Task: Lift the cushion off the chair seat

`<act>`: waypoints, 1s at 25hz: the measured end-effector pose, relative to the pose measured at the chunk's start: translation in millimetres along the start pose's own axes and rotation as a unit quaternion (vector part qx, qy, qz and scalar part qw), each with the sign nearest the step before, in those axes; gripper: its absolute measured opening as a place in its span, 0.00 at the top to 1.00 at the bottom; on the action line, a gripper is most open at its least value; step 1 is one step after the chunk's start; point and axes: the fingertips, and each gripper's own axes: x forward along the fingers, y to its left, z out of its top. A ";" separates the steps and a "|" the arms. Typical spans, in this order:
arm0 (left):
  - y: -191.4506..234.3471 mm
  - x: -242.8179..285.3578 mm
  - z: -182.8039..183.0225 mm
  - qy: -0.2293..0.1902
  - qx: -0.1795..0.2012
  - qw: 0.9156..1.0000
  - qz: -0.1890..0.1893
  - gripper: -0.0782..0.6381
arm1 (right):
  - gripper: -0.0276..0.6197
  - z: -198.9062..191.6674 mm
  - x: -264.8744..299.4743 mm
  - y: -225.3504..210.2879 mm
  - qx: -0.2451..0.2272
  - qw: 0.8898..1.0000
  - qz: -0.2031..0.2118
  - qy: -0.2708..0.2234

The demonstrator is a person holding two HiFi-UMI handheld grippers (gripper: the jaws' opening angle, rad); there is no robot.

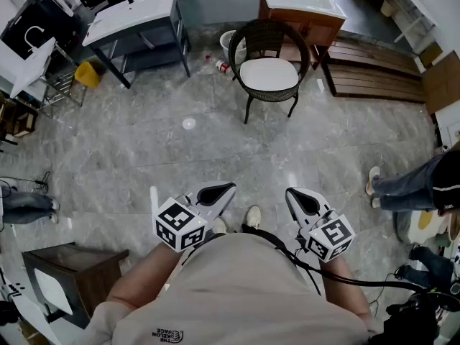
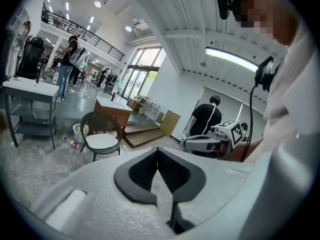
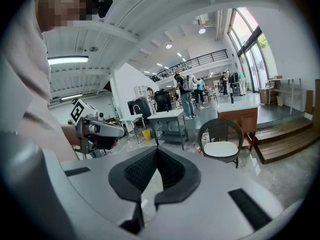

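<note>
White oval cushion (image 1: 269, 73) is lying on dark wicker chair (image 1: 267, 31), well apart straight ahead, slightly nearer right gripper (image 1: 296, 194) than left gripper (image 1: 224, 188); both sets of fingers are clenching shut, empty.

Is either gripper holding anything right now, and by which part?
Nothing held. The left gripper and right gripper are both shut and empty; the cushion lies on the chair, well away.

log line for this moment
phase: pre-approach | left gripper: shut, empty | right gripper: shut, empty | cushion: on chair, untouched
</note>
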 end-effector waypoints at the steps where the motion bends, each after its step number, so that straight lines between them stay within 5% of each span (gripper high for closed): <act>1: -0.7 4.0 0.3 -0.002 -0.002 1.000 0.005 0.88 | 0.94 -0.4 -1.9 -5.4 -0.002 1.000 0.002 0.000; 18: -8.7 82.9 23.3 -0.008 -0.002 0.999 0.036 0.88 | 0.94 -15.6 -17.3 -101.8 0.012 1.000 0.014 0.004; 25: 39.1 115.9 40.9 0.000 0.001 1.000 0.023 0.88 | 0.90 -11.3 23.4 -136.0 0.050 0.999 0.000 0.003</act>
